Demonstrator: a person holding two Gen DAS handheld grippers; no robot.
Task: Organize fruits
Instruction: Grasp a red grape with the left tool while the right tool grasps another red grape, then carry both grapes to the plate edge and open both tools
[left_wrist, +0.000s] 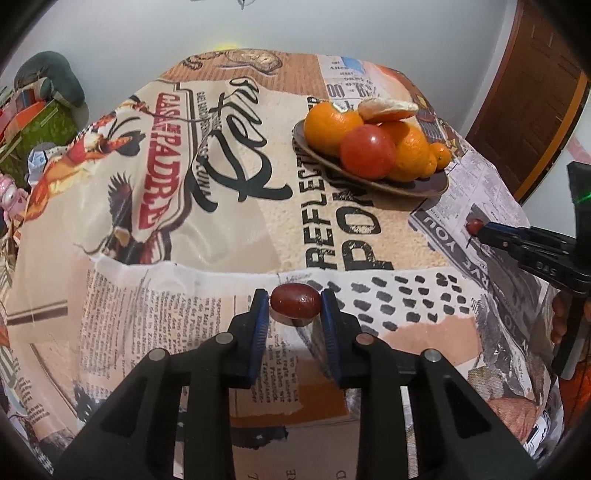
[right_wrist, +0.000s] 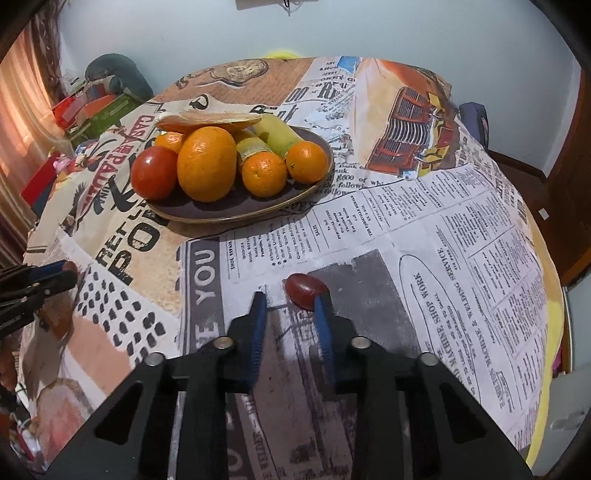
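A brown plate (left_wrist: 424, 184) (right_wrist: 258, 210) holds oranges (right_wrist: 207, 162), a red tomato (left_wrist: 367, 150) (right_wrist: 154, 172), small mandarins and yellowish pieces. My left gripper (left_wrist: 295, 301) has its blue pads on both sides of a small dark red fruit (left_wrist: 295, 301), just above the tablecloth; its jaws touch both ends. A second small dark red fruit (right_wrist: 306, 290) lies on the tablecloth just beyond my right gripper (right_wrist: 290, 304), touching its right fingertip (right_wrist: 320, 306). The right gripper is open and empty; it also shows in the left wrist view (left_wrist: 484, 230).
A round table is covered with a newspaper-print cloth (right_wrist: 424, 240). Boxes and clutter (right_wrist: 96, 107) stand beyond the table's far left edge. A wooden door (left_wrist: 535, 96) is at the right.
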